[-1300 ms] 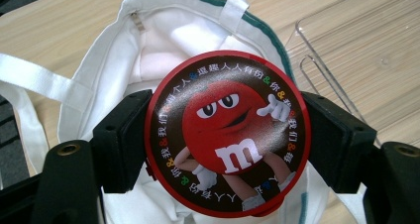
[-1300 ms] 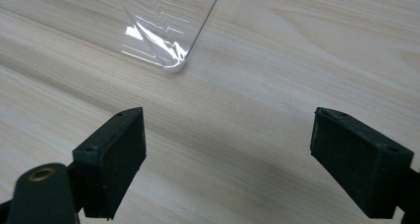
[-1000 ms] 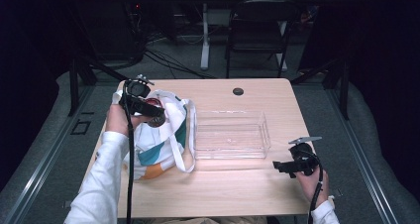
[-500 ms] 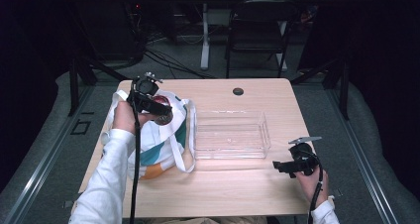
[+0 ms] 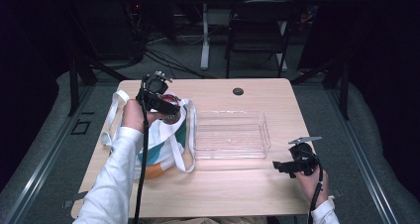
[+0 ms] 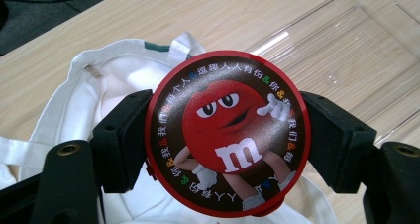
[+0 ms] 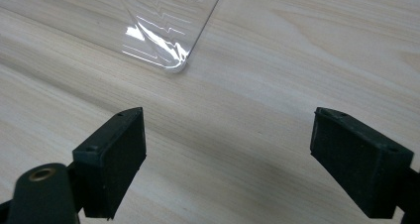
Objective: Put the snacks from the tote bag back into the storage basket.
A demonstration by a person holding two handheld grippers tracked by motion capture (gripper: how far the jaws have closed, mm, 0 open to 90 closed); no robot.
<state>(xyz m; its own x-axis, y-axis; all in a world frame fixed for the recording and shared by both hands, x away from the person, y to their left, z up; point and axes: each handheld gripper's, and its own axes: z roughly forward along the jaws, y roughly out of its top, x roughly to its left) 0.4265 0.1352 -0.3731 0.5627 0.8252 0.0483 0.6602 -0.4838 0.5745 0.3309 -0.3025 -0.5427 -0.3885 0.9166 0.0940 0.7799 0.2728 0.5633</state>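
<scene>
A pale wood-grain table (image 5: 247, 184) stands on grey floor in a dark room with a folding chair (image 5: 257, 35) behind. The left gripper (image 6: 228, 135) clamps a round red-rimmed candy tin (image 6: 228, 132) above a white cloth tote bag (image 5: 158, 140), apparently clear of it. Beside it lies a clear plastic tray (image 5: 230, 135). The right gripper (image 7: 228, 159) gapes wide, empty.

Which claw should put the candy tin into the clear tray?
Left claw: it already clamps the tin above the bag, beside the tray. The right claw is open, empty, by the tray's corner.

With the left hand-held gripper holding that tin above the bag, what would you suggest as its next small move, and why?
Probably carry the tin right, over the clear tray: the left hand-held gripper grips it above the bag, and the tray sits beside it.
</scene>
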